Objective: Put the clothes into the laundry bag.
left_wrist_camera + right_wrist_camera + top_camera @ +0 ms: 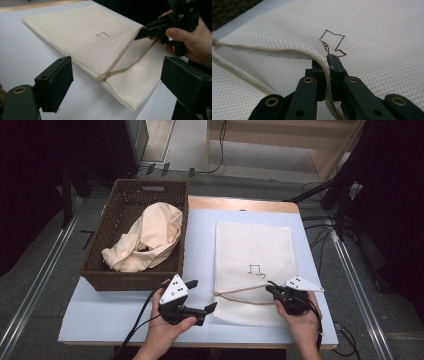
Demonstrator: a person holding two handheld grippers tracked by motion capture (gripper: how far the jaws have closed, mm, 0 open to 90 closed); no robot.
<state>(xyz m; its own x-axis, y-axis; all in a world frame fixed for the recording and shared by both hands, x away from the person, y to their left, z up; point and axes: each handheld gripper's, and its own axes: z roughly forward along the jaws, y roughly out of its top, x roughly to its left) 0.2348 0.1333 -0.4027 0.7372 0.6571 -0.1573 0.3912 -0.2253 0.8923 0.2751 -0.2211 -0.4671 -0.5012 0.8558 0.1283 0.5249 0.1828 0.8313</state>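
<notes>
A white mesh bag (pixel 252 245) lies flat on the table, right of centre, with a small drawn mark (pixel 332 41) on it. Its beige zipper edge (pixel 240 296) is lifted near the front. My right gripper (pixel 270 288) is shut on that edge, and in the right gripper view the zipper tape (pixel 274 48) runs between my right gripper's (pixel 324 62) pressed jaws. The left gripper view shows the right gripper (pixel 143 32) pulling the zipper (pixel 120 57) up off the bag (pixel 75 32). My left gripper (pixel 202 295) is open just left of the bag; nothing is held between the wide jaws of this gripper (pixel 116 72).
A brown wicker basket (pixel 107 222) stands at the back left of the pale mat (pixel 100 315) and holds a crumpled cream cloth (pixel 150 235). Cables trail from both grippers toward the front edge. Dark stands and cables sit on the floor to the right.
</notes>
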